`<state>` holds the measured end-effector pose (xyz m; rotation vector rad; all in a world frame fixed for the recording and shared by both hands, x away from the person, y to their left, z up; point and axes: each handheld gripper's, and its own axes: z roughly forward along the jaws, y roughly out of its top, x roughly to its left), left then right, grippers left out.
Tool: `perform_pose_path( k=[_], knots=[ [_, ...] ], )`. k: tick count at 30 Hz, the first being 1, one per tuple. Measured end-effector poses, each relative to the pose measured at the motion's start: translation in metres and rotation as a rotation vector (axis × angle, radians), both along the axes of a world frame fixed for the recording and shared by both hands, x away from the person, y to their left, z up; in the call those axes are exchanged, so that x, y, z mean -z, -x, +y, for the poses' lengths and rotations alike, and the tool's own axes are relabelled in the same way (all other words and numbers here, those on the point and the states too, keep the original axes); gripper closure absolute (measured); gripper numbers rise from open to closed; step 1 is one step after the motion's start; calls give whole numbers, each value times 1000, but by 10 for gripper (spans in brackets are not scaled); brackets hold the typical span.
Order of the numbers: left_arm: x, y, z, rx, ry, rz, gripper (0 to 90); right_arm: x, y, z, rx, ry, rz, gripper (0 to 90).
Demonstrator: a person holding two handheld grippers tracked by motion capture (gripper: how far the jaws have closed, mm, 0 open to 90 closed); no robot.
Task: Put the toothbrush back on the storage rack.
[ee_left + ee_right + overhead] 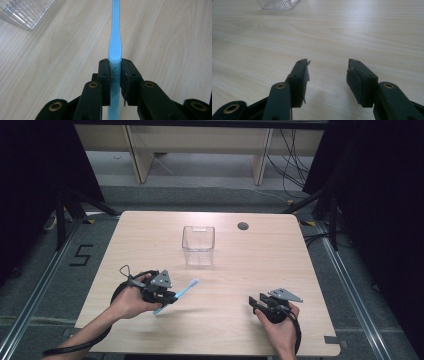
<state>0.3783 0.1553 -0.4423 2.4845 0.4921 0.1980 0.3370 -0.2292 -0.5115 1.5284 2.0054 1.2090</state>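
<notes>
Pale wood counter (240, 270) is standing amid dark curtains; left fingers (126, 75) are gripping a toothbrush (115, 47), head cut off; right fingers (299, 75) are gaping.

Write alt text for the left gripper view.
The left gripper is shut on a light blue toothbrush above a pale wooden table. A clear plastic box sits at the top left corner.
</notes>
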Motion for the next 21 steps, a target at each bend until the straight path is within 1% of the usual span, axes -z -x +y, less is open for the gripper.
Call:
perform_pose_path(
  k=[1,3,4,5,6,7,8,11,12,13,14,15,16,17,18,19,20,21],
  knots=[
    [0,0,0,-4,5,-3,783,-1,1,0,10,18,11,517],
    [0,0,1,-7,11,-10,783,-1,0,0,10,24,6,517],
    [1,0,1,-9,23,-21,783,0,0,0,10,24,4,518],
    [1,1,0,-16,37,-22,783,1,0,0,1,6,-5,518],
    [2,1,0,-27,54,-26,783,0,0,0,1,6,-4,518],
    [1,1,1,-22,61,-33,783,1,0,0,1,0,-10,518],
    [1,1,1,-32,70,-33,784,1,0,0,6,2,-10,518],
    [-1,0,3,-37,94,-68,784,1,0,0,3,2,-12,518],
    [-1,1,3,-45,114,-78,784,0,1,1,12,4,-7,518],
    [-2,0,4,-47,126,-93,784,-1,1,0,2,14,-2,518],
    [-2,1,4,-55,140,-98,784,-1,1,0,1,22,-9,518],
    [-2,0,5,-56,154,-101,784,0,1,0,11,6,0,518],
    [-3,0,5,-59,162,-106,784,0,1,0,12,9,-2,518],
    [-2,1,5,-75,189,-105,784,-1,1,0,12,8,-1,518],
    [-2,0,6,-67,178,-112,784,0,1,0,10,12,-10,518],
    [-1,0,6,-82,203,-116,784,0,1,1,10,3,-12,518],
    [-2,0,8,-72,199,-116,784,-1,2,2,23,2,6,518],
    [-1,0,7,-93,221,-121,784,-2,4,3,40,-14,29,518]
  ],
)
